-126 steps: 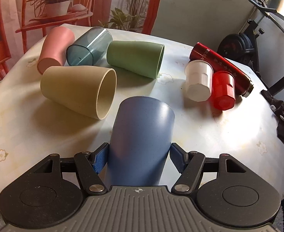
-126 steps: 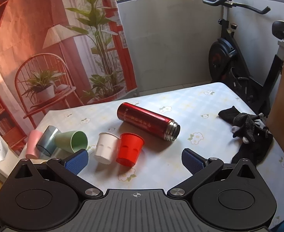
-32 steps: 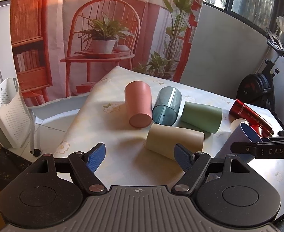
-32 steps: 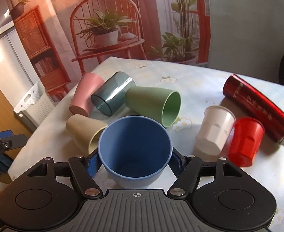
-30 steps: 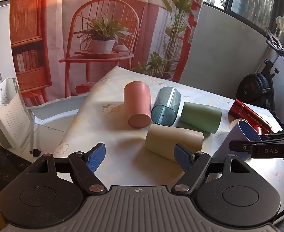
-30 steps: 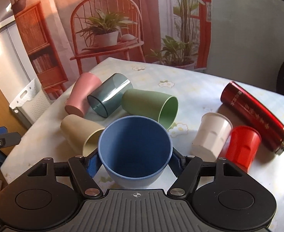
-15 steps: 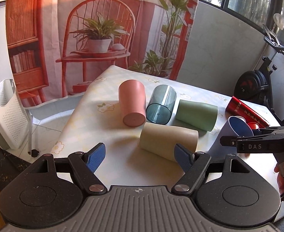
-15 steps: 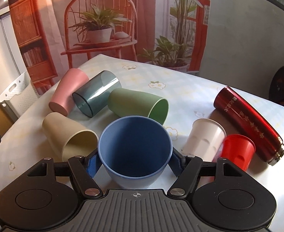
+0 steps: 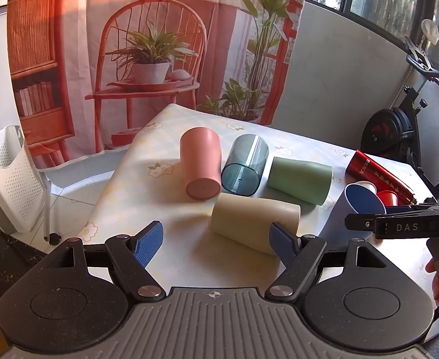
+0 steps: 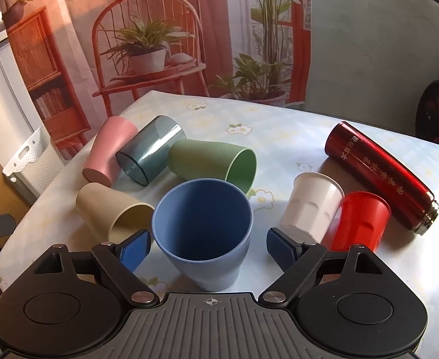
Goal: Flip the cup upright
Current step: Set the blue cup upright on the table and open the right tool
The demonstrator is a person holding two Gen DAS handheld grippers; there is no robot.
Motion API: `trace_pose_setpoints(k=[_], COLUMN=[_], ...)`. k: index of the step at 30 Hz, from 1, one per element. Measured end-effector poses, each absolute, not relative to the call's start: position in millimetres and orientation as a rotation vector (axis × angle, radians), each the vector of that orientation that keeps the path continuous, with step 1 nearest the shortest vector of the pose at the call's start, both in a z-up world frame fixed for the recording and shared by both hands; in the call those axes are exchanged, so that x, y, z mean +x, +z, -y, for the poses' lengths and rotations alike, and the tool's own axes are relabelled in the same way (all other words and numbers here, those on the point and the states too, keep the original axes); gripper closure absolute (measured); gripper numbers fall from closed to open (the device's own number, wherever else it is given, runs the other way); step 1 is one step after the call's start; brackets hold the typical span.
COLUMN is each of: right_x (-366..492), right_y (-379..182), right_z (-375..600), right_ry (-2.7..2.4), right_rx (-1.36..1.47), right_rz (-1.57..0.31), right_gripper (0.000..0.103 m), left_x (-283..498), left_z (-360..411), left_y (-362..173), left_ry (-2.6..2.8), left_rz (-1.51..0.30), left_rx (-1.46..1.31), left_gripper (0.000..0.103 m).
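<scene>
Released since half a second ago, the matte blue plastic cup [image 10: 203,224] stands upright, mouth up, between the right hand-held gripper's [image 10: 209,245] parted fingers; the left hand-held gripper [image 9: 216,243] gapes empty.

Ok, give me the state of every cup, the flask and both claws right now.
blue cup: upright, unheld
beige cup: on its side
green cup: on its side
pink cup: on its side
clear grey cup: on its side
white cup: lying
red cup: lying
red flask: lying
right claw: open
left claw: open, empty

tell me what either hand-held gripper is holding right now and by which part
Nothing is held. The right hand-held gripper is open with gaps either side of the blue cup; the left hand-held gripper is open and empty.
</scene>
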State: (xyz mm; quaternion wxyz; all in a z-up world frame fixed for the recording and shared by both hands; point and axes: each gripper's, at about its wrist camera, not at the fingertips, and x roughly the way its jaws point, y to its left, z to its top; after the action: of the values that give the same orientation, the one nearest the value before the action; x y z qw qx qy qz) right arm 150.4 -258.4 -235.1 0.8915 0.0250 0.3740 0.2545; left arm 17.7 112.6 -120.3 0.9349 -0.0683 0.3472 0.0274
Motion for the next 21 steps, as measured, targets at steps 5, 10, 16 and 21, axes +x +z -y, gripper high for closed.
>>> trace_pose_setpoints(k=[5,10,16,21], right_x=[132.7,112.0,85.8,68.6], right_y=[-212.7,-185.7,-156.4,-137.5], right_z=[281.3,303.5,326.0,341.0], right_ry=[0.499,0.458,0.412,0.398], right_rx=[0.089,0.104,0.109,0.136], right_rz=[-0.738,-0.71,-0.668,-0.64], right_gripper=[0.01,0.001,0.0,0.0], left_x=[17.3,12.9,5.6,-4.5], left_z=[-106.7,-94.8,-71.6,-53.2], left_y=[-108.6,-86.9,-61.0,-39.4], left_ry=[0.049,0.027,-0.035,-0.074], left_rz=[-0.699,-0.654,-0.615,-0.569], left_rx=[-0.112,-0.069,-0.014,0.033], left_gripper=[0.021,0.015,0.011,0.007])
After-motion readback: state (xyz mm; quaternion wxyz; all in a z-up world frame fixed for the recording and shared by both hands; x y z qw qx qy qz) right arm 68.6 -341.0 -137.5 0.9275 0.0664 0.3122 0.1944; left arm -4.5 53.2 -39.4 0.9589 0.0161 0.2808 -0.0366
